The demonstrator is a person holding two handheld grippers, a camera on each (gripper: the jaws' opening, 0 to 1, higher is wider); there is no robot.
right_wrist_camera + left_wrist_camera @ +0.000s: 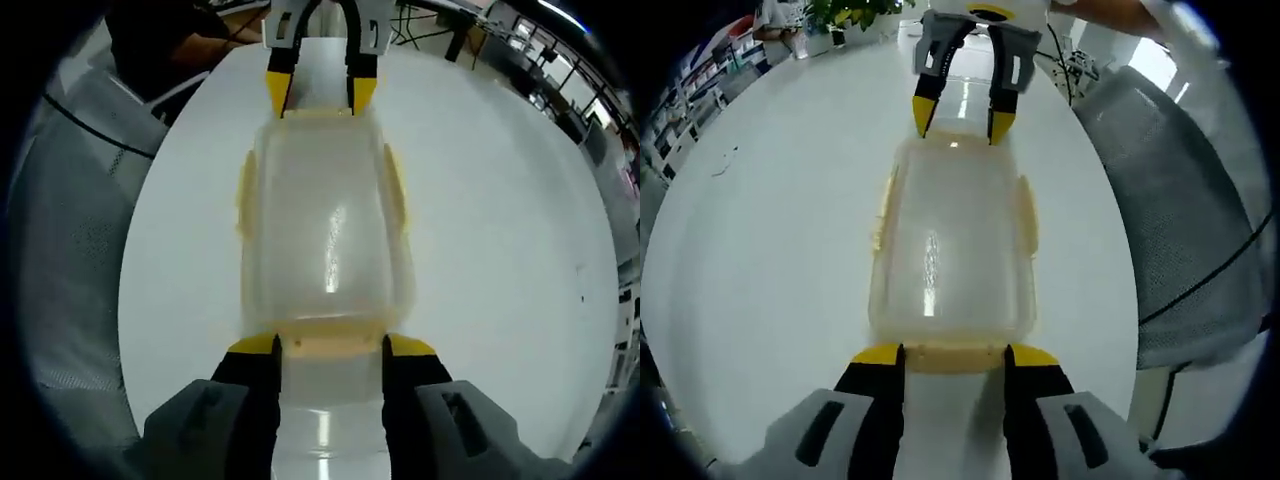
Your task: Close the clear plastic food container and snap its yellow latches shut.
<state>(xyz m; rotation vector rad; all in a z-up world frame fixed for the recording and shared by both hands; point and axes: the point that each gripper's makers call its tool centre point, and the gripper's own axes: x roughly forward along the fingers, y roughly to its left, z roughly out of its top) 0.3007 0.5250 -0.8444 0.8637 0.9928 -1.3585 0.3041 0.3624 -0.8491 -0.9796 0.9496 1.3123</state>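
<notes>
The lid looks already down on the container [952, 245], which lies on the white table [770, 230] in the middle of the left gripper view, so the step in hand seems to be the latching. The two grippers face each other across the box, one at each short end. In the left gripper view the left gripper [954, 352] rises from the bottom centre, jaws spread apart with their yellow tips at the near end, on either side of the near latch [955, 357]; the right gripper [965, 115] comes in at top centre, jaws likewise parted at the far end. The right gripper view shows the same thing mirrored: container [322, 230] mid-frame, right gripper [332, 345] low centre, left gripper [321, 95] at the top. Neither one grips anything. Side latches [394, 190] flare outward a little (whether they are snapped, I cannot tell). The next move likely calls for pressing each end latch down against the box wall until it seats, then the side ones. A grey mesh chair [1180, 220] stands at right.
</notes>
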